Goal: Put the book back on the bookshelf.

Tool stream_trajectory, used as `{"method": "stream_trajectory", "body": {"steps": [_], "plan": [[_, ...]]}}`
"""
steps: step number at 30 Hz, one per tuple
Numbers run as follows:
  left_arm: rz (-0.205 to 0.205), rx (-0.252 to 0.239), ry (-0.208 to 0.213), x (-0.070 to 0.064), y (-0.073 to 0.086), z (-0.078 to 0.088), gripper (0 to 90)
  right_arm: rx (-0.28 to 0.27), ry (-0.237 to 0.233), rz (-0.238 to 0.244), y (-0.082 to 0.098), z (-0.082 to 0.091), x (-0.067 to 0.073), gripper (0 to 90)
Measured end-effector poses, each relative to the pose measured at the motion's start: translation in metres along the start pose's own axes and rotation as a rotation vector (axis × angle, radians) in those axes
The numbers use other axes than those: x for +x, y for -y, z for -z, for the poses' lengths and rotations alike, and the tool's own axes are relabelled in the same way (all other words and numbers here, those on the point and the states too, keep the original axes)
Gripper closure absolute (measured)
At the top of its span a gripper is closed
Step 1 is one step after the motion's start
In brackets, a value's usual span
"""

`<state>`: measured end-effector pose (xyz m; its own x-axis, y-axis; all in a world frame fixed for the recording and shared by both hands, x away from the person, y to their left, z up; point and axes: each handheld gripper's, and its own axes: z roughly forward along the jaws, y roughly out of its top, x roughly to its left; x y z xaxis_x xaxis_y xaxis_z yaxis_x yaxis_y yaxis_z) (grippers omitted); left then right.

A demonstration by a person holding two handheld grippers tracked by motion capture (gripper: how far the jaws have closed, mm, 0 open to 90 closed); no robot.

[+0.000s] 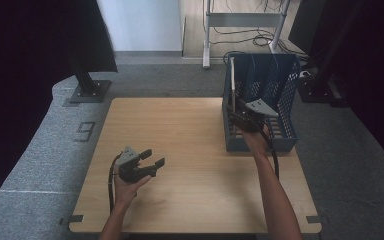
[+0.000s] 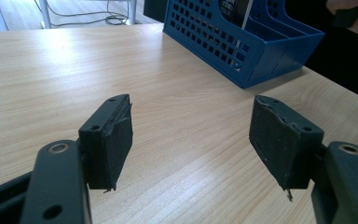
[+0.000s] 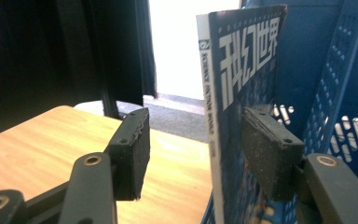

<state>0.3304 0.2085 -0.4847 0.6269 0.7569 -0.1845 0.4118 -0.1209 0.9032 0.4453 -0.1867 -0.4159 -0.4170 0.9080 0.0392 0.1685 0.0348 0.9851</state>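
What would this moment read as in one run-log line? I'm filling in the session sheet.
left gripper: open, nothing between jaws, above table | right gripper: open around magazine, not clamped | magazine: upright in blue file rack

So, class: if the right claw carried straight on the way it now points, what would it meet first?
Most likely the magazine standing in the blue file rack. It sits between the right claw's open jaws, close beside one pad. Whether that pad already touches it is unclear.

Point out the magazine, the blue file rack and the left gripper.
magazine (image 3: 242,93), right gripper view, on its front cover.
blue file rack (image 2: 205,35), left gripper view, on its perforated side wall.
left gripper (image 2: 191,140), left gripper view, midway between its fingertips.
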Motion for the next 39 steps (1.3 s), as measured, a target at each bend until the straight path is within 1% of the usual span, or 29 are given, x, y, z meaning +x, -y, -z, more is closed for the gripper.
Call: {"method": "stream_trajectory", "body": {"steps": [4,6,7,9,10,13,20,23,29,39], "plan": [[0.001,0.004,-0.003,0.0,0.001,-0.001,30.5,-0.009,-0.018,0.004,0.003,0.011,0.004,43.5],[0.001,0.006,-0.003,0.0,0.001,-0.001,30.5,0.0,-0.026,0.009,0.005,0.017,0.006,43.3],[0.002,0.006,-0.003,0.0,0.002,-0.001,30.5,-0.005,-0.027,0.016,0.007,0.02,0.008,43.5],[0.0,0.008,-0.005,0.0,0.002,-0.002,30.5,0.003,-0.035,0.012,0.01,0.026,0.01,43.4],[0.001,0.011,-0.004,0.0,0.002,-0.002,30.5,0.011,-0.033,0.018,0.012,0.028,0.011,43.3],[0.002,0.018,-0.005,0.001,0.003,-0.004,30.5,0.01,-0.045,0.018,0.019,0.036,0.014,43.3],[0.005,0.028,-0.008,0.001,0.005,-0.006,30.5,0.018,-0.069,0.024,0.032,0.05,0.016,43.3],[0.004,0.033,-0.008,0.001,0.006,-0.007,30.5,0.027,-0.082,0.02,0.039,0.057,0.017,43.1],[0.005,0.038,-0.008,0.002,0.007,-0.007,30.4,0.039,-0.108,0.028,0.052,0.069,0.022,42.9],[0.009,0.051,-0.008,0.003,0.01,-0.009,30.4,0.062,-0.14,0.033,0.073,0.083,0.029,42.7]]}}
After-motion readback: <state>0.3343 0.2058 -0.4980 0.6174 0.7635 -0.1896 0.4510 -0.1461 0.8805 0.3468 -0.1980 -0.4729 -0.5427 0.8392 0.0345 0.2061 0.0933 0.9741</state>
